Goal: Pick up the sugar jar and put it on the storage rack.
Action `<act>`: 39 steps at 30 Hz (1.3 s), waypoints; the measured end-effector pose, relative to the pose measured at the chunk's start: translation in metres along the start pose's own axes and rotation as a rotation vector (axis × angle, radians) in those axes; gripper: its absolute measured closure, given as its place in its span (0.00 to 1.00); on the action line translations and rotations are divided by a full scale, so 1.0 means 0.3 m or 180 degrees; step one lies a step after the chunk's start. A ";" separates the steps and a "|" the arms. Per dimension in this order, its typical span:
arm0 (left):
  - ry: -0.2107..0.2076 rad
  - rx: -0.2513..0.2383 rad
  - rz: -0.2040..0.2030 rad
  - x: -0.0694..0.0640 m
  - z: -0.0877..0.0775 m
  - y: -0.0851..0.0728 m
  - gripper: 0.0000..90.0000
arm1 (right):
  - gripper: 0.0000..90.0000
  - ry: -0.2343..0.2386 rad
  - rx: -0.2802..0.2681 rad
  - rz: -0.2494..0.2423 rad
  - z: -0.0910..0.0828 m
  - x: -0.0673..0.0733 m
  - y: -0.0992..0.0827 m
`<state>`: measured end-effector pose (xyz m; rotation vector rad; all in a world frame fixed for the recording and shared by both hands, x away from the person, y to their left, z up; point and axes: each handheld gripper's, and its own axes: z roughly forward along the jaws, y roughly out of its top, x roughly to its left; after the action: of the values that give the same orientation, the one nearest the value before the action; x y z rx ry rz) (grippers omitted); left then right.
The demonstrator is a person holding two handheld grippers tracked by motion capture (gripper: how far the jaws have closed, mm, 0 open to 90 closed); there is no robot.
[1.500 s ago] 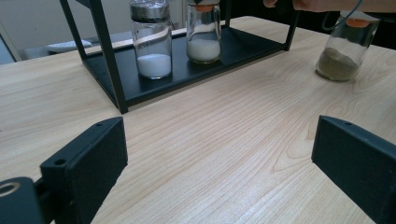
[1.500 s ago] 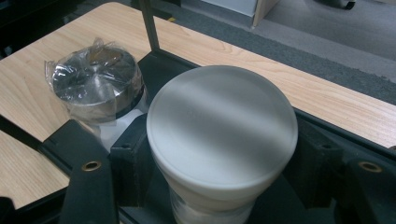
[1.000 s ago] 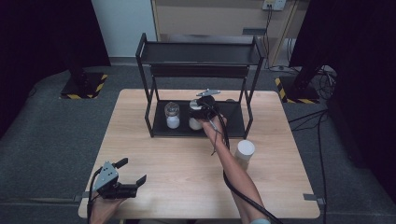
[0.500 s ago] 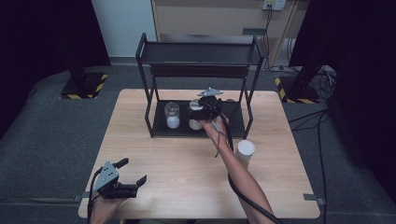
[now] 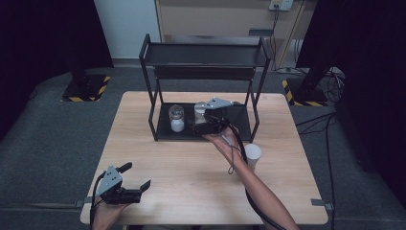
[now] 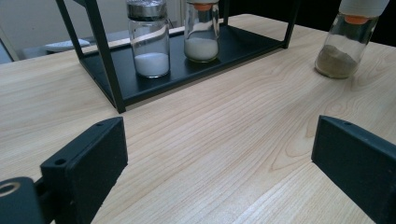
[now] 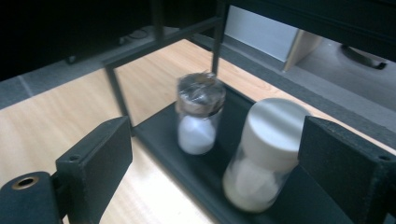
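Right claw [image 7: 210, 172] released, jaws just opened wide, nothing pressed between the pads. White-capped jar [image 7: 261, 154] upright on the rack's lower shelf [image 7: 187, 163], just ahead of the right claw, close beside one jaw, apart from the pads. Silver-lidded jar [image 7: 198, 119] farther ahead on the same shelf. Left claw [image 6: 219, 154] released too, resting low over the bare surface [image 6: 210, 135], rack well ahead. Third jar [image 6: 343, 44] ahead, off to one side.
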<state>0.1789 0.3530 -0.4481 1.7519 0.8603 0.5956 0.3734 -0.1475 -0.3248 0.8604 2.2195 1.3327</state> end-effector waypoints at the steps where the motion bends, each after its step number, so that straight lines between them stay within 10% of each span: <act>1: -0.0002 -0.0002 0.0000 0.000 0.001 0.000 0.03 | 0.11 0.0035 -0.0002 0.0008 -0.014 0.000 -0.004; 39: -0.0025 -0.0001 0.0006 0.003 -0.001 0.000 0.04 | 0.10 0.0100 -0.0503 -0.0017 -0.502 0.057 -0.301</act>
<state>0.1793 0.3538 -0.4481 1.7540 0.8530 0.5896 0.2407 -0.2631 -0.3364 0.7806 2.1044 1.5056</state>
